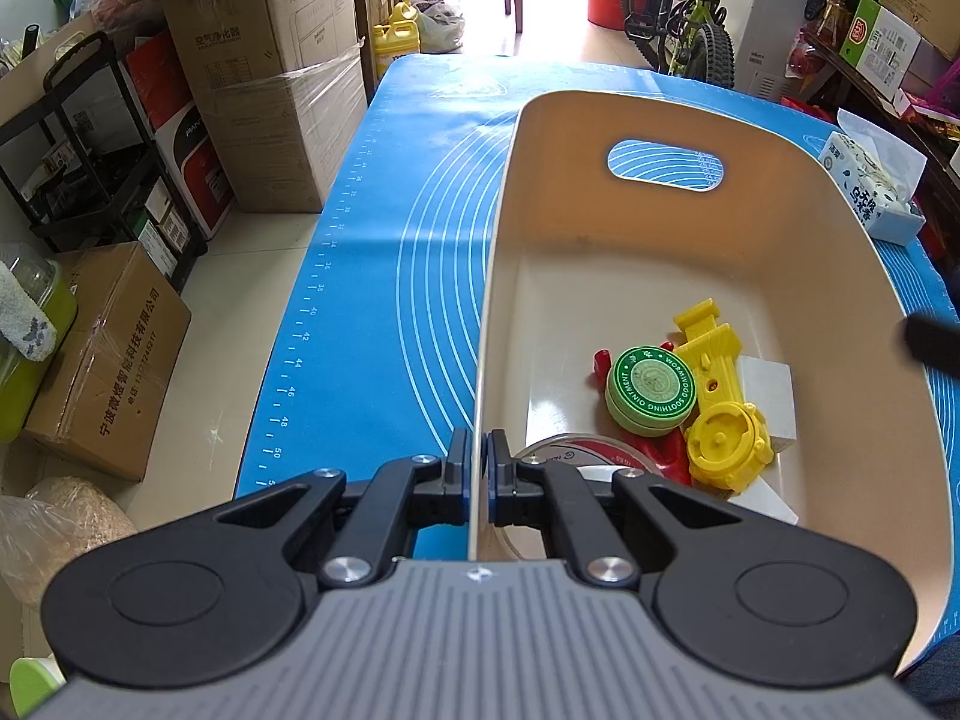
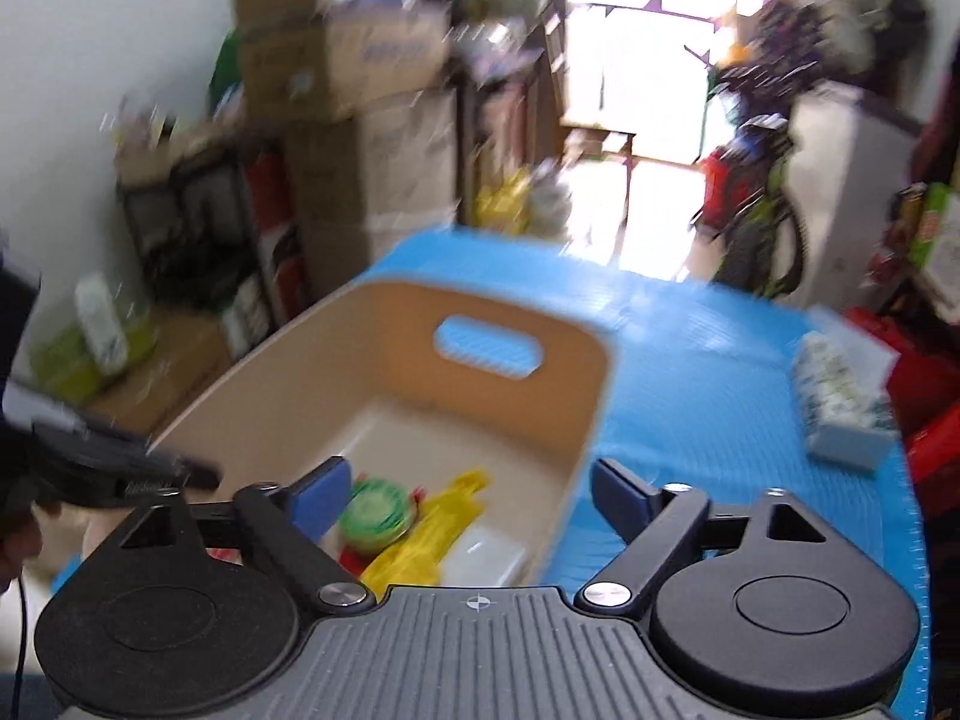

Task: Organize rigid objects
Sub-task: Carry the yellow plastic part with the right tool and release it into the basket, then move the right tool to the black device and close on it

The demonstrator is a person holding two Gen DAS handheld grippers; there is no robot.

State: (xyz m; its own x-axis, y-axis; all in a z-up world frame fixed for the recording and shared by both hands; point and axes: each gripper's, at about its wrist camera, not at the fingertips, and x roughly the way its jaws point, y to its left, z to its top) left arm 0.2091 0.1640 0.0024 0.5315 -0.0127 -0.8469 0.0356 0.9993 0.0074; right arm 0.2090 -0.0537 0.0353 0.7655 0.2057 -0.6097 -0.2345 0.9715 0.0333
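Observation:
A beige bin with a handle slot stands on the blue mat. My left gripper is shut on the bin's left wall. Inside lie a green ointment tin, a yellow plastic toy, a red piece, a white block and a clear-lidded round tin. In the blurred right wrist view my right gripper is open above the bin's near right corner, over the green tin and yellow toy. The left gripper shows there at the left.
A tissue pack lies on the mat right of the bin, also in the right wrist view. Cardboard boxes and a black cart stand on the floor to the left. A bicycle stands beyond the table.

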